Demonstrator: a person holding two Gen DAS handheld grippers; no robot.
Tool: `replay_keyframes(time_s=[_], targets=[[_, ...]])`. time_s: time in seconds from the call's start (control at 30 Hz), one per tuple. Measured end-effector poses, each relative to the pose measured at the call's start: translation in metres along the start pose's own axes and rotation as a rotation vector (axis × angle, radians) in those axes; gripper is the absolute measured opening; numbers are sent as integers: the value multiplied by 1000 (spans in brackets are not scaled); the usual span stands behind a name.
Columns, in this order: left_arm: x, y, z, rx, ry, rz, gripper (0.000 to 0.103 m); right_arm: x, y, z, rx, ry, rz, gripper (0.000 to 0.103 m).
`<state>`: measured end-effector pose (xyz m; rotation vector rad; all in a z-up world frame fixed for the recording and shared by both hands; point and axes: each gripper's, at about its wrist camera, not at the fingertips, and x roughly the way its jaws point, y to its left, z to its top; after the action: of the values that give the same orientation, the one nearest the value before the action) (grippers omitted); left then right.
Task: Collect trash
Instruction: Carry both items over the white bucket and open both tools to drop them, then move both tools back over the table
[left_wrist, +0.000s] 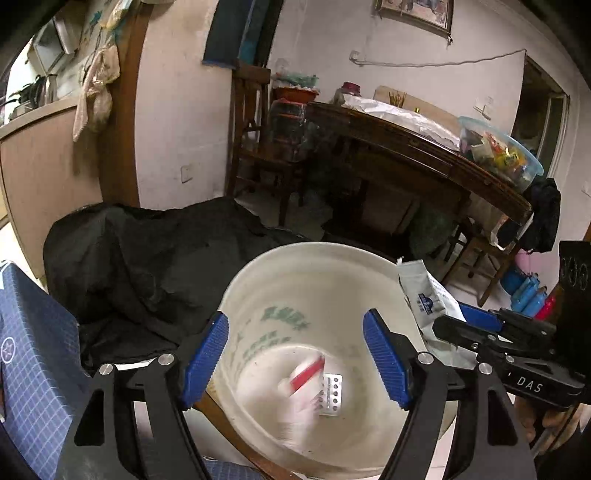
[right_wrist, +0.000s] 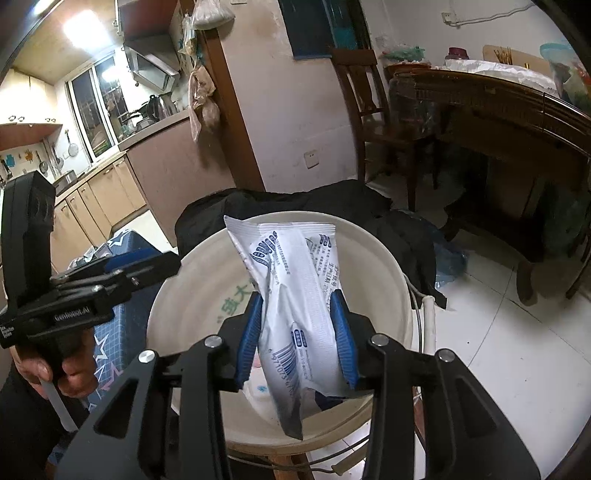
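A dark wooden table (left_wrist: 424, 147) stands at the back right, with a chair (right_wrist: 364, 99) beside it against the wall. A black cloth (left_wrist: 147, 266) lies heaped behind and to the left of the bucket.

The white bucket (left_wrist: 258, 280) sits below both grippers, its mouth open to them. Green print shows on its inner wall. On its floor lie a blister pack (left_wrist: 332, 395) and a blurred white wrapper (left_wrist: 303, 384) with a red stripe, the two overlapping.

The left gripper (left_wrist: 295, 360) hangs over the bucket mouth with its jaws spread wide and nothing between the blue pads; the wrapper appears in the gap but lies well below them. A hand (right_wrist: 70, 373) grips its handle in the right wrist view.

The right gripper (right_wrist: 297, 330) is also over the bucket. Both its pads press on a white pouch (right_wrist: 291, 295) with blue print and a barcode. The pouch stands tilted, its upper end above the far rim and its lower end hanging inside the bucket.
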<state>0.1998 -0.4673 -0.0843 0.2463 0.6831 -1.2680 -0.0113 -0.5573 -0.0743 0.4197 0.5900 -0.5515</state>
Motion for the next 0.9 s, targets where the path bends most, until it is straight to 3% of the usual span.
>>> replay_keyframes(time_s=[0.23,0.33,0.6,0.9], targets=[[-12,2,-1,0,-20,22,76,0,4,-1,-9,7,-13,37],[-17,-1,-3,14,-27,27,76,3,2,-2,-2,11,-24,50],[-28,-4,-7,13,-40,25,76,1,0,-4,9,12,-42,51],[-90,15,-51,-43,-72,100,76,-24,24,-22,9,-70,31,51]])
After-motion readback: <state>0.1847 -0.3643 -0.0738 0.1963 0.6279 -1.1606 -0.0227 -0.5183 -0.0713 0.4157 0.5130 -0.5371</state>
